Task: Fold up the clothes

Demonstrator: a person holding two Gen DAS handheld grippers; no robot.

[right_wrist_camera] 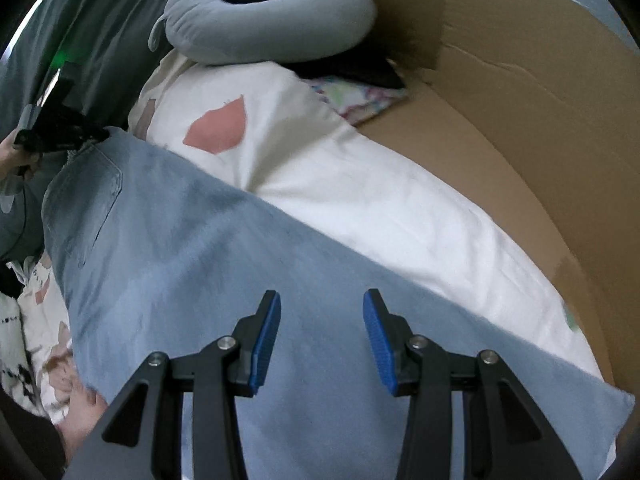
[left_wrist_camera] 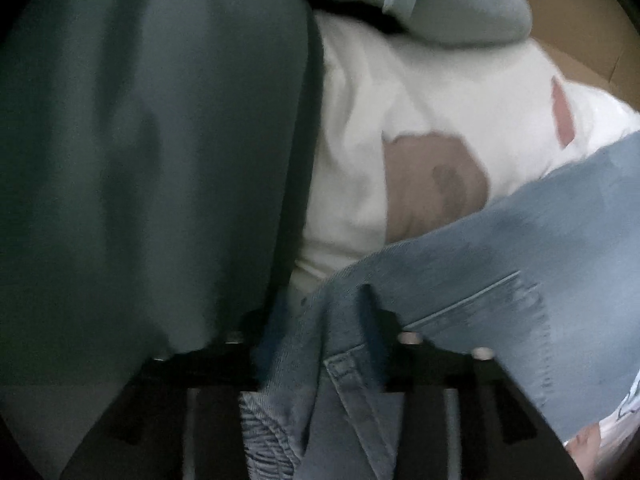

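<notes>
The big brown cardboard (right_wrist_camera: 520, 128) stood along the far side like a wall, so the things in front of it had something to lean on. Next to it lay a wide white cover with pink shapes (right_wrist_camera: 320, 184), soft and puffy, and it worked as the bed for the job. A dark green cloth (left_wrist_camera: 140, 140) hung close on the left. The jeans (right_wrist_camera: 192, 248) were spread long and mostly flat over the white cover, the pocket end toward the left and one leg reaching to the right, maybe so they could be folded neatly. A grey neck pillow (right_wrist_camera: 260, 28) sat at the far end, out of the way.

The left hand-held gripper (left_wrist_camera: 320, 312) was shut on the waist end of the jeans, with the denim bunched between its fingers, likely to hold that end fast. The right hand-held gripper (right_wrist_camera: 322, 340) hung above the leg with its blue pads wide apart and nothing in them.
</notes>
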